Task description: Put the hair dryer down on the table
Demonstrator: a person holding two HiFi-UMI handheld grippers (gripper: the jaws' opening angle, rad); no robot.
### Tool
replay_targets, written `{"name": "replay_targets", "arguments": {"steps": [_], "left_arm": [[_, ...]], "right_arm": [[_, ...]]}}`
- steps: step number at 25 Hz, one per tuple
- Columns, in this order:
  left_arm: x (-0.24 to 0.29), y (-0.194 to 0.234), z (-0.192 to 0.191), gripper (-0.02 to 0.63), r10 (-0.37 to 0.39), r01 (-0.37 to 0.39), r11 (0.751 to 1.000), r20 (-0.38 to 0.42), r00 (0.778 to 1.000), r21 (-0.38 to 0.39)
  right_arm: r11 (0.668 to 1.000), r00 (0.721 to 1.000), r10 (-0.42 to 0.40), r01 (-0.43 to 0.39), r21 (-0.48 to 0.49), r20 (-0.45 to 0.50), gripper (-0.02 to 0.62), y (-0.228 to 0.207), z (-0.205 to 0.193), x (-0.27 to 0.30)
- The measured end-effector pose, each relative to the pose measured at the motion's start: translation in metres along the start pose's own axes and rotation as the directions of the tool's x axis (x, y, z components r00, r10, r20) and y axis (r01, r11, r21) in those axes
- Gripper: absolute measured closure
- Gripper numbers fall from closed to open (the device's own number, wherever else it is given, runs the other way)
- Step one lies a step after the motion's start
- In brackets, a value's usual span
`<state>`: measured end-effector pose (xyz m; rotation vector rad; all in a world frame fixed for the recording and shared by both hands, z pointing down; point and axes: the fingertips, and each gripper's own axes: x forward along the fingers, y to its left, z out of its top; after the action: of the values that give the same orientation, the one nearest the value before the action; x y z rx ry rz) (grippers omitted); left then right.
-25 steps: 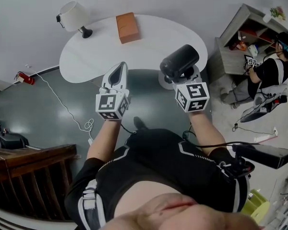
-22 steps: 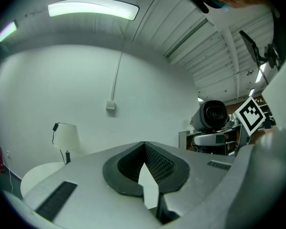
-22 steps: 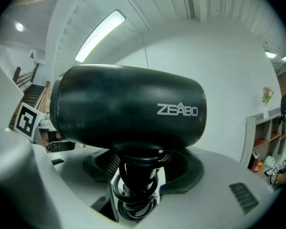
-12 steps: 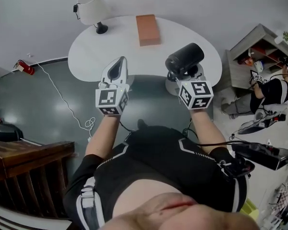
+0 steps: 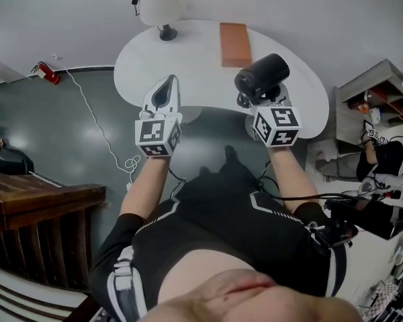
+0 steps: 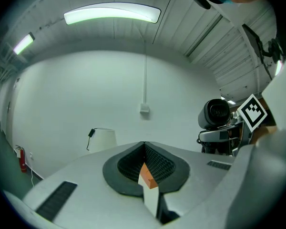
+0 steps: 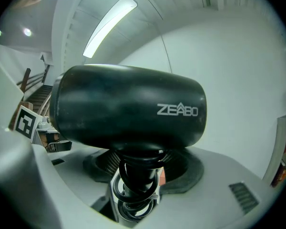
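The black hair dryer [image 5: 262,74] stands upright in my right gripper [image 5: 258,99], above the near edge of the white oval table [image 5: 188,66]. In the right gripper view its barrel [image 7: 128,111] fills the middle. Its handle, wrapped in coiled black cord [image 7: 136,185], sits clamped between the jaws of my right gripper [image 7: 137,175]. My left gripper [image 5: 167,81] hovers beside it at the table's near edge, shut and empty. The left gripper view shows my left gripper [image 6: 144,146] with its tips meeting, and the dryer [image 6: 217,116] off to the right.
On the table stand a white lamp [image 5: 158,5] at the far left and an orange-brown box [image 5: 235,43]. A red fire extinguisher [image 5: 46,74] and a white cable [image 5: 101,133] lie on the dark floor. A wooden railing [image 5: 40,206] is at left. A shelf [image 5: 379,92] and a person [image 5: 389,159] are at right.
Both grippers have come forward to the table, which now lies closer and more centred in the head view. The dryer has gone from over the floor to above the table's near edge.
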<state>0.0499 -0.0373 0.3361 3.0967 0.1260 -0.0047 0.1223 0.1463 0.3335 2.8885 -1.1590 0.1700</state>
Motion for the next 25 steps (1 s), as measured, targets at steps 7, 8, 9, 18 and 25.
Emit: {"name": "replay_targets", "arguments": {"steps": [7, 8, 9, 18, 25], "left_arm": [[0.004, 0.036, -0.003, 0.575, 0.099, -0.099, 0.995, -0.017, 0.995, 0.002], [0.007, 0.041, -0.002, 0.575, 0.116, -0.116, 0.993, -0.017, 0.993, 0.005], [0.009, 0.047, 0.000, 0.575, 0.133, -0.133, 0.991, -0.016, 0.991, 0.007], [0.023, 0.097, -0.012, 0.575, 0.301, -0.301, 0.954, -0.048, 0.953, -0.003], [0.035, 0.125, -0.027, 0.575, 0.409, -0.409, 0.912, -0.057, 0.911, -0.002]], "right_arm": [[0.993, 0.993, 0.114, -0.114, 0.002, -0.018, 0.328, 0.017, 0.002, 0.059], [0.991, 0.991, 0.134, -0.134, 0.001, -0.020, 0.328, 0.018, 0.003, 0.069], [0.988, 0.988, 0.154, -0.154, -0.002, -0.022, 0.328, 0.020, 0.005, 0.079], [0.942, 0.941, 0.331, -0.334, -0.031, -0.072, 0.328, 0.043, 0.002, 0.172], [0.888, 0.885, 0.450, -0.458, -0.048, -0.123, 0.328, 0.061, -0.015, 0.233]]}}
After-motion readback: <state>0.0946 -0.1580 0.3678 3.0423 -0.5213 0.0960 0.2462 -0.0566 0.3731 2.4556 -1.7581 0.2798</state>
